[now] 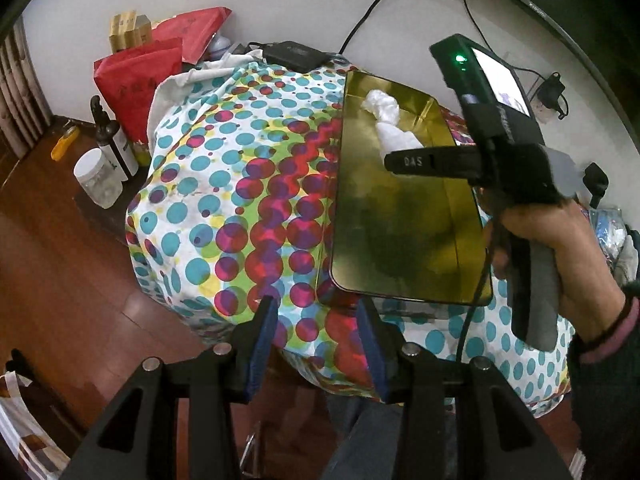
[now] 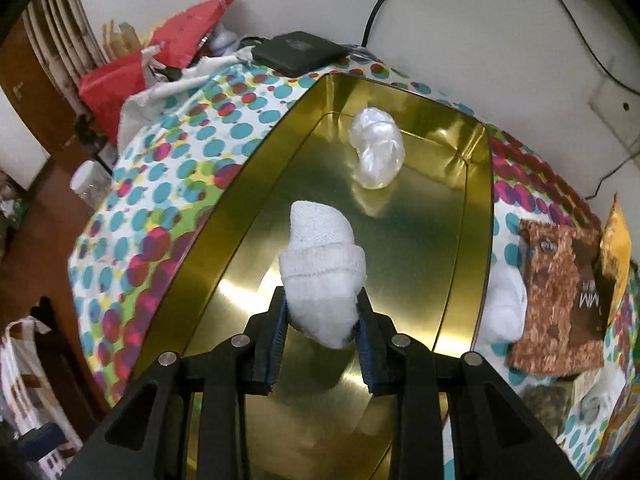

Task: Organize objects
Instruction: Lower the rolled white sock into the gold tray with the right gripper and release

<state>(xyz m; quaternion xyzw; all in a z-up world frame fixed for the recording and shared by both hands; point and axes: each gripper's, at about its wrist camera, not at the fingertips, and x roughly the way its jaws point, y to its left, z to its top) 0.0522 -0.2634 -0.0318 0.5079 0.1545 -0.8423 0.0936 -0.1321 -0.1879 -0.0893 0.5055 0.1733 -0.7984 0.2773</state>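
A gold metal tray (image 2: 460,240) lies on a table with a polka-dot cloth (image 1: 240,184). My right gripper (image 2: 322,308) is shut on a rolled white sock (image 2: 320,248) and holds it above the tray's middle. A knotted clear plastic bag (image 2: 376,148) lies at the tray's far end. In the left wrist view the tray (image 1: 400,248) holds the bag (image 1: 380,106), and the right gripper (image 1: 404,162) holds the sock (image 1: 396,136) over it. My left gripper (image 1: 316,320) is open and empty above the table's near edge, left of the tray.
Another white sock (image 2: 504,308) and brown snack packets (image 2: 560,300) lie right of the tray. A black box (image 2: 296,54) sits at the back. Red bags (image 1: 140,76), bottles (image 1: 116,144) and a jar (image 1: 98,180) stand left of the table.
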